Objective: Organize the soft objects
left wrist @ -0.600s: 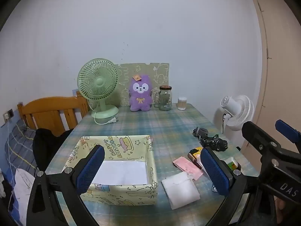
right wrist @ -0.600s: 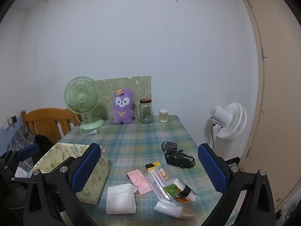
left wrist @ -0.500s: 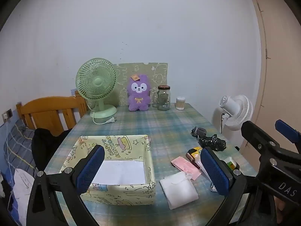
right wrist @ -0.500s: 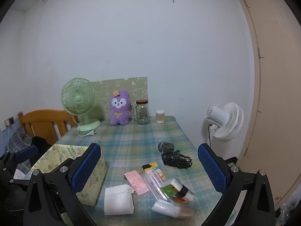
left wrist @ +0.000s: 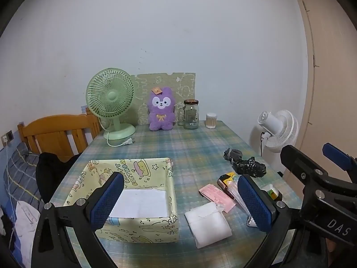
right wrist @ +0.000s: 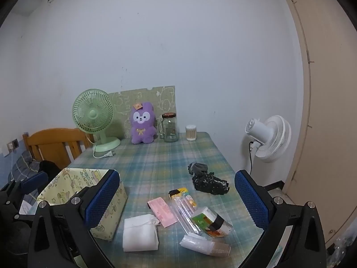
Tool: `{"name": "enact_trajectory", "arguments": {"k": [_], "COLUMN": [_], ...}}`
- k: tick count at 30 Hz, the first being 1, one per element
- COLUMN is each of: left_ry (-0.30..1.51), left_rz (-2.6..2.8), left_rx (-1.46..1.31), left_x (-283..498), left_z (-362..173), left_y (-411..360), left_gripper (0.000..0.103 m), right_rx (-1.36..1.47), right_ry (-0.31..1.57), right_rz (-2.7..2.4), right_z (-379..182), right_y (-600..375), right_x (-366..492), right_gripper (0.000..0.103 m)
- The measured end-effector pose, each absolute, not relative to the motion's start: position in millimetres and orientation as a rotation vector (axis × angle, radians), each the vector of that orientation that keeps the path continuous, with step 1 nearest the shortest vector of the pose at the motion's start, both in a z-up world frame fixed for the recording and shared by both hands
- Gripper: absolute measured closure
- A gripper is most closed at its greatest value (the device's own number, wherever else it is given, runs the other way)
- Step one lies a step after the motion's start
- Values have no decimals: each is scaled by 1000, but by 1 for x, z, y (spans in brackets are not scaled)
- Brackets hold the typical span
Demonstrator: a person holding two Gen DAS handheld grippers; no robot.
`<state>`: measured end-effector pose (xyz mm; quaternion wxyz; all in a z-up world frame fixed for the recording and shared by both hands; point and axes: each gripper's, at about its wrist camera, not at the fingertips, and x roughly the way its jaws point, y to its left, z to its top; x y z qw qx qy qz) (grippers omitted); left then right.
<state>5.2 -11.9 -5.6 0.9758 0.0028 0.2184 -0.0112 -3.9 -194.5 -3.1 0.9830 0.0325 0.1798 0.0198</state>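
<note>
A yellow patterned fabric box (left wrist: 156, 227) sits open at the table's near left, its white floor bare; it also shows in the right wrist view (right wrist: 113, 210). Right of it lie a folded white cloth (left wrist: 208, 223) (right wrist: 139, 232), a pink packet (left wrist: 217, 197) (right wrist: 162, 211), a grey sock (left wrist: 233, 154) (right wrist: 197, 168) and a crumpled black bag (left wrist: 250, 168) (right wrist: 210, 184). A purple plush (left wrist: 161, 111) (right wrist: 142, 124) stands at the far edge. My left gripper (left wrist: 180, 203) is open and empty above the box's near edge. My right gripper (right wrist: 176, 203) is open and empty above the packets.
A green desk fan (left wrist: 111, 102), a glass jar (left wrist: 191, 117) and a cotton-swab pot (left wrist: 210, 120) line the table's far edge. Clear-wrapped packets (right wrist: 200, 214) lie near right. A wooden chair (left wrist: 58, 134) stands left; a white floor fan (left wrist: 279, 131) stands right.
Both grippers have drawn back and risen slightly, so the table looks a little farther and lower. Nothing on the table has moved; both stay open.
</note>
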Motion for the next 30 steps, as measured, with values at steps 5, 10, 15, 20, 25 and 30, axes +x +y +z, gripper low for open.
{"name": "enact_trajectory", "arguments": {"k": [5, 10, 15, 20, 25, 30], "left_ry": [445, 441, 437, 436, 435, 436], "left_rz": [-27, -31, -32, -34, -34, -34], "left_rx": [0, 3, 4, 3, 3, 4], "left_x": [6, 5, 4, 3, 3, 4], "left_z": [-6, -6, -7, -7, -7, -7], "left_y": [-12, -13, -15, -16, -17, -16], "left_gripper": [0, 1, 1, 1, 1, 1], "right_rx": [67, 77, 77, 76, 73, 73], "right_ry": [360, 371, 371, 372, 370, 370], "right_rz": [38, 43, 42, 43, 38, 39], "right_z": [-4, -5, -5, -5, -5, -4], "right_y": [-195, -195, -196, -196, -196, -196], "right_x": [-5, -4, -4, -4, -5, -5], "right_gripper": [0, 0, 0, 0, 0, 0]}}
